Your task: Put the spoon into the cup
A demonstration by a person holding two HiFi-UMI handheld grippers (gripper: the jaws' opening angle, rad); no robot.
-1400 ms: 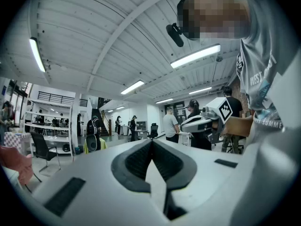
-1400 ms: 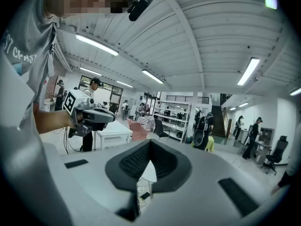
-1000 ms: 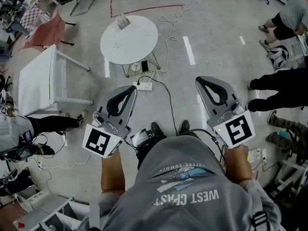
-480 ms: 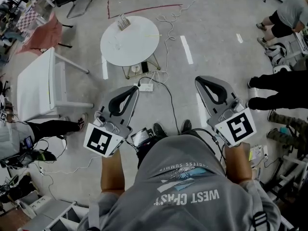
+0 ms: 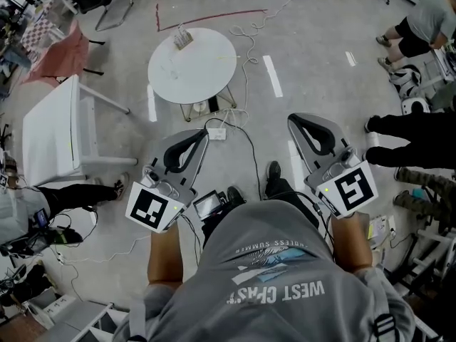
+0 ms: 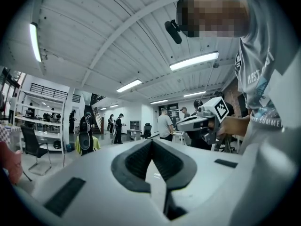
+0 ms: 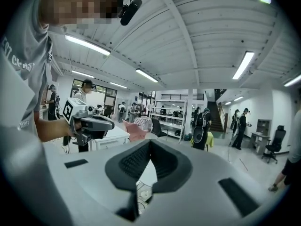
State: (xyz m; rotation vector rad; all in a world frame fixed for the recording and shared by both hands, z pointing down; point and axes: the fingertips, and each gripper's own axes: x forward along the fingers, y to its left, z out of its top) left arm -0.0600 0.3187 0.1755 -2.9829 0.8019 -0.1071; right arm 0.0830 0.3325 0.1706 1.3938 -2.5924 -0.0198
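Floor cables (image 5: pixel 251 155), round table (image 5: pixel 192 66), perhaps a cup (image 5: pixel 183 35)

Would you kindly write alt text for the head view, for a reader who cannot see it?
Seen from above, a person in a grey shirt holds the left gripper and the right gripper over a grey floor, both shut and empty. Ahead stands a round white table bearing a small unidentifiable item; a white rectangular table stands to the left.
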